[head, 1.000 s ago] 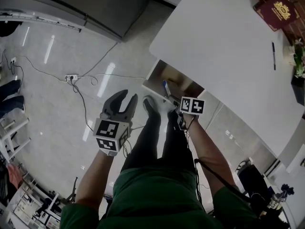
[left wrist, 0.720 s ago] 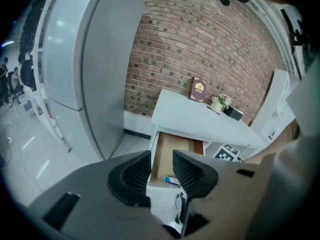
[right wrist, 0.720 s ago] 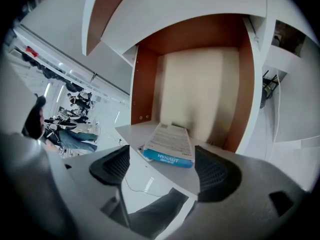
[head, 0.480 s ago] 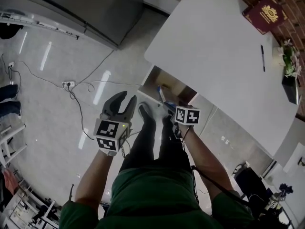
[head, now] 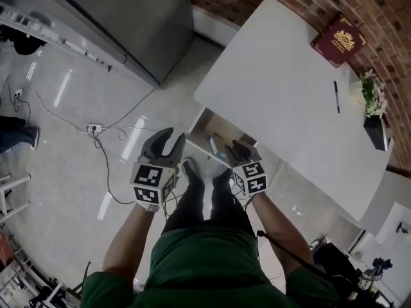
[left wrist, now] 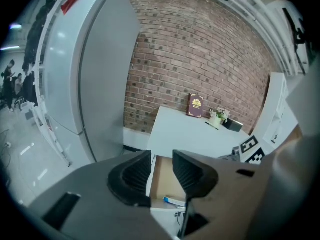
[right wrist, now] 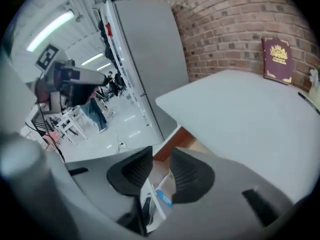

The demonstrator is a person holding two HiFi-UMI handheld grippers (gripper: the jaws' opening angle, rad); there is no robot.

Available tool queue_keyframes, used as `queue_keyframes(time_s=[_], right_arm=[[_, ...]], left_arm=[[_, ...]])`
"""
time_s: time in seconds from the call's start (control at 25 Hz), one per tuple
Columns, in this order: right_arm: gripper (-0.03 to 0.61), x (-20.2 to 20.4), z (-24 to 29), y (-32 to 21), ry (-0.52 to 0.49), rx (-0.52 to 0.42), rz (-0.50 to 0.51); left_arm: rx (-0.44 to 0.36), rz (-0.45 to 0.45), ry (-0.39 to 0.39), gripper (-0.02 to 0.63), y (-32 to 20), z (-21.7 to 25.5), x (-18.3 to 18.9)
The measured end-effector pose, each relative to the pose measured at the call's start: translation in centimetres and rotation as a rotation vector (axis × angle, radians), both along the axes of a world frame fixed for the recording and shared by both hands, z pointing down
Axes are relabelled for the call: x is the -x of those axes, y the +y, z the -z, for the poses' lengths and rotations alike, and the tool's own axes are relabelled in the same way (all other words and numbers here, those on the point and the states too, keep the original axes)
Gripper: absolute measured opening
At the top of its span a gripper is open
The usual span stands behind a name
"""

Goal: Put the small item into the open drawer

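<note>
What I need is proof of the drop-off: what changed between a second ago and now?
The right hand-held gripper lifted up and back from the open drawer; its jaws have just been closing, nothing between them. Unchanged: the small item lies in the drawer, and the left hand-held gripper is open and empty.

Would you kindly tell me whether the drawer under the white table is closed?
No, the drawer stands pulled out, with a small blue-and-white item lying inside it.
</note>
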State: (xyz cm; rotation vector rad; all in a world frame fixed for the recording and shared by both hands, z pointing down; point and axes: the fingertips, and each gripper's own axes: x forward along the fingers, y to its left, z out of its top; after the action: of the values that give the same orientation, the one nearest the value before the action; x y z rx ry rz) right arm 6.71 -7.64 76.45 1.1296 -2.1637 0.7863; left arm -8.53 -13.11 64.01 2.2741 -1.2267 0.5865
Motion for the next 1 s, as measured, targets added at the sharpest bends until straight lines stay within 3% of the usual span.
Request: queue_keyframes(time_s=[0.16, 0.44, 1.0], right_arm=[[0.052, -0.4, 5.6, -3.1, -0.078, -0.127, -0.024], [0.009, -1.9, 14.4, -8.0, -0.110, -0.313, -0.062], [0.005, -1.8, 28.5, -13.6, -0.255, -0.564, -0.077]], left_arm=[[-0.048, 0.030, 0.003, 0.124, -1.0, 2.0, 0.4], [-0.095, 0.051, 0.017, 0.114, -2.2, 5.5, -0.2], [-0.290, 0.067, 0.016, 0.087, -6.4, 14.9, -2.0]])
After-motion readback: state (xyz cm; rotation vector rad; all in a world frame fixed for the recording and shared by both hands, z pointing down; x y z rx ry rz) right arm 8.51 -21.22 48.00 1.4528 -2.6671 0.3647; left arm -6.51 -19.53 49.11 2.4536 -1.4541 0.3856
